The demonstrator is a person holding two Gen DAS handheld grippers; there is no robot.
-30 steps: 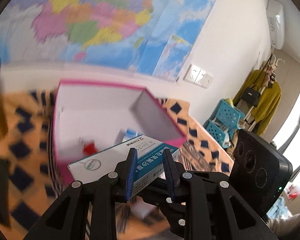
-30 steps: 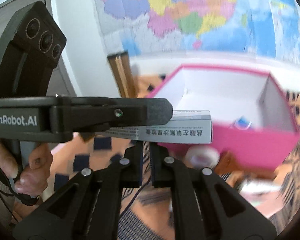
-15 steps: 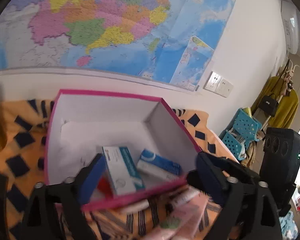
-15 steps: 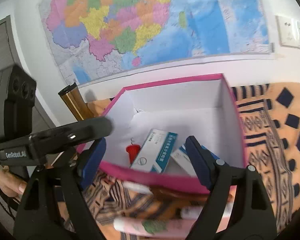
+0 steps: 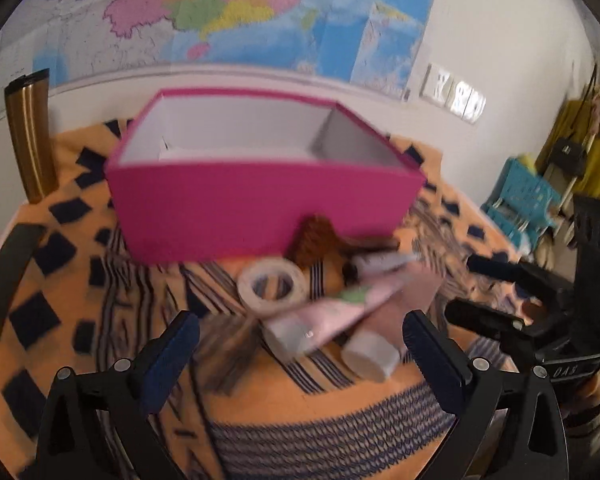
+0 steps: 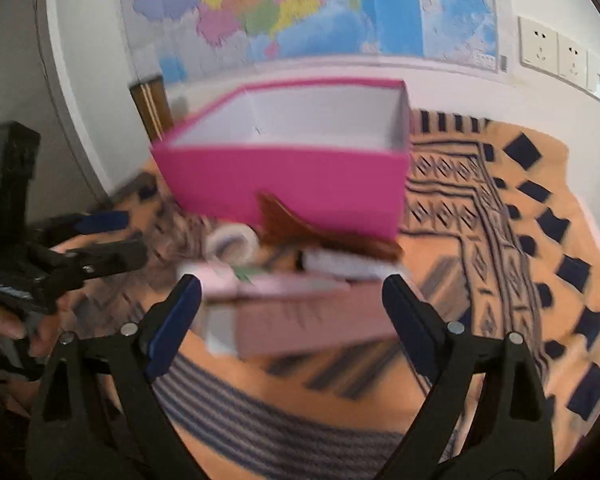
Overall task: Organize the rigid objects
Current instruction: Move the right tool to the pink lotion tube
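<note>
A pink box (image 5: 260, 204) with a white inside stands on the patterned cloth; its front wall hides what is in it. Before it lie a tape roll (image 5: 271, 287), a brown comb-like piece (image 5: 320, 236) and pink tubes (image 5: 340, 312). My left gripper (image 5: 300, 320) hovers open and empty over the tape and tubes. My right gripper (image 6: 292, 284) is low over a pink tube (image 6: 300, 320), its jaws opening, touching nothing. The same box (image 6: 284, 184) and tape roll (image 6: 232, 240) lie beyond it. Each gripper shows in the other's view: right gripper (image 5: 468, 292), left gripper (image 6: 116, 236).
A gold flask (image 5: 30, 136) stands left of the box, and a flat black object (image 5: 8, 276) lies at the cloth's left edge. A map covers the wall behind. Blue baskets (image 5: 520, 196) and hung clothes are off to the right. A hand (image 6: 4, 320) holds the left gripper.
The left gripper let go of the white-and-blue medicine box, which dropped into the pink box. Both grippers opened wide, then drew back and down to the items in front of the box.
</note>
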